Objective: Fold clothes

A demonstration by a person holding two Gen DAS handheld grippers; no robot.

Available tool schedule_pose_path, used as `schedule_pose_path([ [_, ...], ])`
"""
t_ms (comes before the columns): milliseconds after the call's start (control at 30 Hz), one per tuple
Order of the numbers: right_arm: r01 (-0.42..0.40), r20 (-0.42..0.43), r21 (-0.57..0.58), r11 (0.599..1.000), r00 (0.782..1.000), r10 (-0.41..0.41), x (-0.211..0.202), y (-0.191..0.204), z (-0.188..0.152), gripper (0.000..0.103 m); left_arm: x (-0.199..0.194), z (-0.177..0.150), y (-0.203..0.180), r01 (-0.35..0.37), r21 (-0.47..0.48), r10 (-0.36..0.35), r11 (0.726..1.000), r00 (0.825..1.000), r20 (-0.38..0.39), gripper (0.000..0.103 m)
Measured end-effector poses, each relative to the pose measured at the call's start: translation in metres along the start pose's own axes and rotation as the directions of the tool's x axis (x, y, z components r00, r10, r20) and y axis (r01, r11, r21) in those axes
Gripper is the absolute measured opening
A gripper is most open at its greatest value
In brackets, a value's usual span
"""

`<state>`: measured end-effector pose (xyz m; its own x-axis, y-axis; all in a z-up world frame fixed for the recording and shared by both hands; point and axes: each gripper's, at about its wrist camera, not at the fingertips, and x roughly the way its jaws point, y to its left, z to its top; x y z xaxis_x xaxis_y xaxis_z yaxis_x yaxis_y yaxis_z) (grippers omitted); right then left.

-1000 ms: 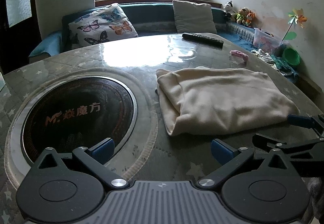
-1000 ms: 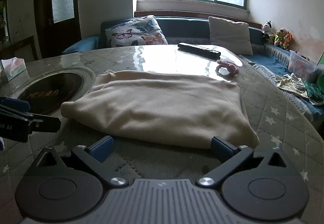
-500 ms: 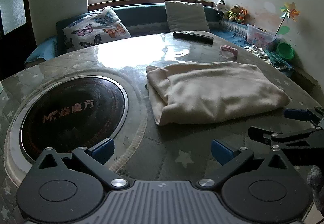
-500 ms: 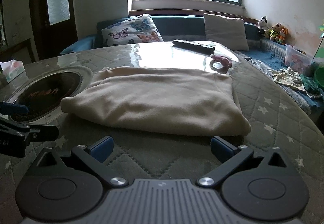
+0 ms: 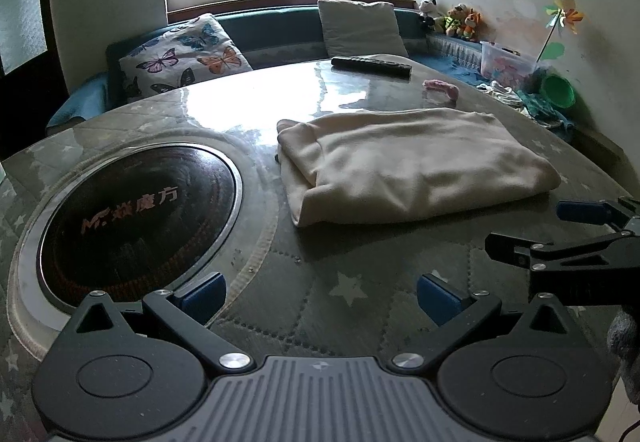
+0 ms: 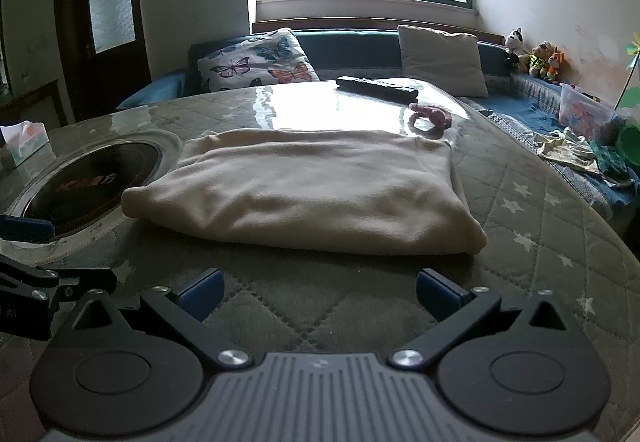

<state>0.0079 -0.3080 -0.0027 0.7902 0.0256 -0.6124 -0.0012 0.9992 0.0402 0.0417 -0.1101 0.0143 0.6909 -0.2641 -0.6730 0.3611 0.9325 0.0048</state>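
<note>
A cream garment (image 5: 412,168) is lying folded into a thick rectangle on the quilted, star-patterned tabletop (image 5: 320,282), just beside the round dark cooker plate (image 5: 132,210) that is sitting sunk into the surface on its left. The left tongs (image 5: 320,294) are hovering low over the bare quilting in front of the garment with their blue-tipped fingers spread wide and gripping nothing. The right tongs (image 6: 318,292) are doing the same from the near side of the folded pile, fingers wide apart and empty, pointing at the garment's rounded near fold without touching it. In the left wrist view the right tongs are showing at the right edge, clear of the cloth; in the right wrist view part of the left tongs is showing at the left edge, near the cooker plate. Beyond the garment a small pink object (image 6: 432,114) is lying on the glossy far part of the tabletop, and a black remote control (image 6: 376,87) is resting further back. A butterfly-print cushion (image 6: 256,60) and a plain pale cushion (image 6: 442,58) are leaning on the blue sofa (image 6: 352,46) under the window.
</note>
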Motion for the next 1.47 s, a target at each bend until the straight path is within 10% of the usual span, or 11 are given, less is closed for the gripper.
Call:
schedule_pose_path([
  [1467,0.009,0.009,0.03,1.0,1.0,-0.009,-0.024,-0.002,-0.017,0.103,-0.02,-0.018,-0.02,0.023,0.049,-0.024,0.999,0.999,0.039,0.103],
])
